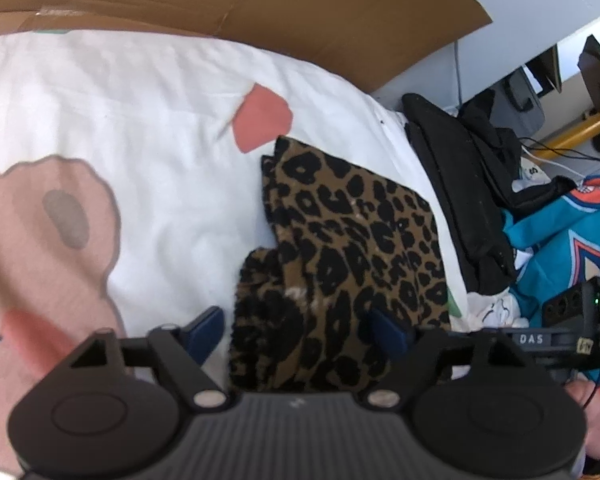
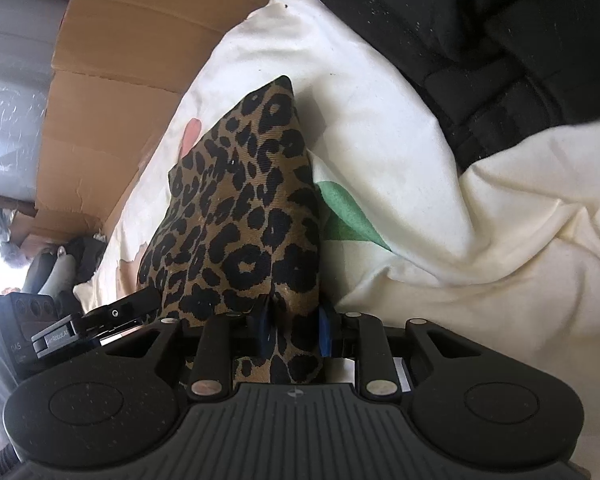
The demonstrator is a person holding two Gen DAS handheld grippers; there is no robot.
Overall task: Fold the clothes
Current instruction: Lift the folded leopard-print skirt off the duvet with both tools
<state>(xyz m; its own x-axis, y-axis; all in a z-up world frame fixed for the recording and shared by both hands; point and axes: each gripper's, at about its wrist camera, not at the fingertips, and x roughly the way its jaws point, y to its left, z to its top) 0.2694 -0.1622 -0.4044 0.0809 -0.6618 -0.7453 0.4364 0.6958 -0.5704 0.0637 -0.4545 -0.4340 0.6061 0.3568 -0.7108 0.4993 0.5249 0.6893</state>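
While our left gripper (image 1: 300, 328) hangs low over the bed, its blue fingers (image 1: 392, 330) are spread wide, one on each side of the near end of the leopard cloth (image 1: 352, 232), and neither looks to be pressing it. We hold it nearly level, pointing along the cloth toward the cardboard (image 1: 260, 4) at the far edge. Our right gripper (image 2: 294, 330) is rolled on its side, so the bed runs tilted across its view; its fingers (image 2: 325, 330) are drawn narrow and pinch a raised fold of the leopard cloth (image 2: 240, 208) between them. The cloth lies folded on the white duvet (image 1: 140, 112), which bears pink and red printed shapes, with its near end lifted into that pinch.

From the left wrist we see things the other view lacks: a teal garment (image 1: 560, 248) heaped to the right beyond a black garment (image 1: 460, 192), and the right gripper's body (image 1: 572, 328) at the frame edge. From the right wrist we see the green patch (image 2: 348, 212) on the duvet (image 2: 440, 240) just beside the cloth, the black garment (image 2: 480, 40) up close at the top, and the left gripper's body (image 2: 60, 328) at lower left.
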